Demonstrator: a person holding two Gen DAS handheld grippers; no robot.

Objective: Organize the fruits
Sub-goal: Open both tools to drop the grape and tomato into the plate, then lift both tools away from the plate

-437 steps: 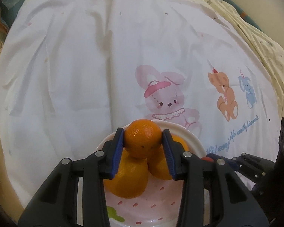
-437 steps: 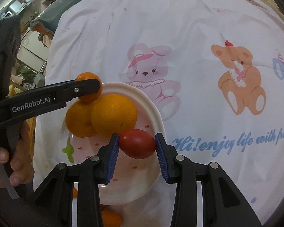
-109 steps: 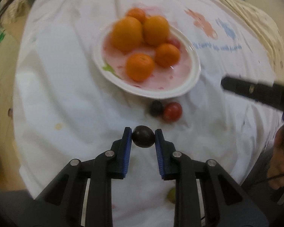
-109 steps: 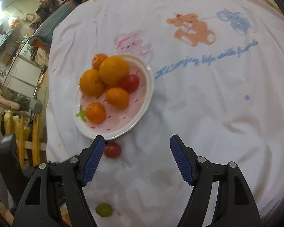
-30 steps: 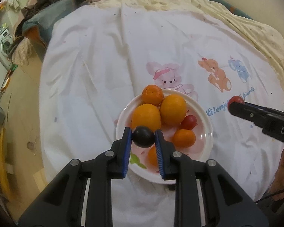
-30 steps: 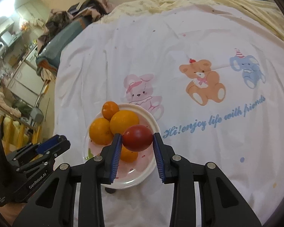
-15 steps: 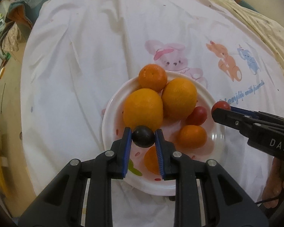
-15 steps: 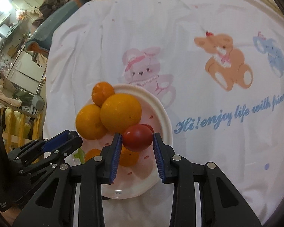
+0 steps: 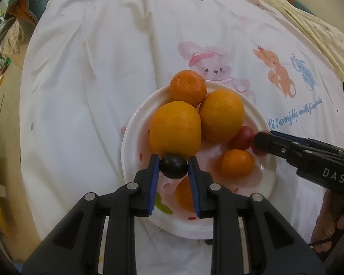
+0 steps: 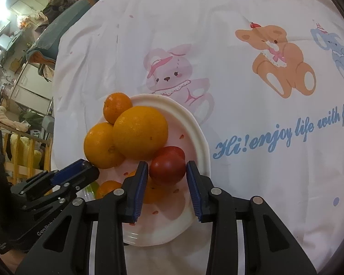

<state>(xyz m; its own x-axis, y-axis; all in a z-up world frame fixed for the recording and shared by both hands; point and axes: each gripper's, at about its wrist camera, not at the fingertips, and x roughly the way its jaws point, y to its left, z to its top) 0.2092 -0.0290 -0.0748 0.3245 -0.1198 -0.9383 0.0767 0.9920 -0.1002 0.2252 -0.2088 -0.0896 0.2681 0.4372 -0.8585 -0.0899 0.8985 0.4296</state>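
A white plate [image 9: 269, 176] [image 10: 200, 137] holds two large oranges [image 9: 174, 129] [image 10: 140, 135], several small mandarins [image 9: 188, 87] [image 10: 117, 107] and a red tomato [image 9: 243, 138] [image 10: 172, 151]. My left gripper [image 9: 173, 166] is shut on a dark plum [image 9: 173, 165], held over the plate's near left part, just in front of a large orange. My right gripper [image 10: 167, 170] is shut on a second red tomato [image 10: 167, 170], held over the plate's right side beside the tomato lying there. In the left wrist view the right gripper [image 9: 261, 142] comes in from the right.
The plate sits on a white cloth printed with a pink rabbit [image 10: 172, 73], an orange bear [image 10: 279, 59] and blue lettering [image 10: 284, 133]. The cloth's left edge drops off toward furniture and clutter [image 10: 16, 52]. A cream blanket [image 9: 314, 25] lies at the far right.
Both grippers have moved down and closer to the plate with their fruit still held. The right tomato now sits just over the plate's right side.
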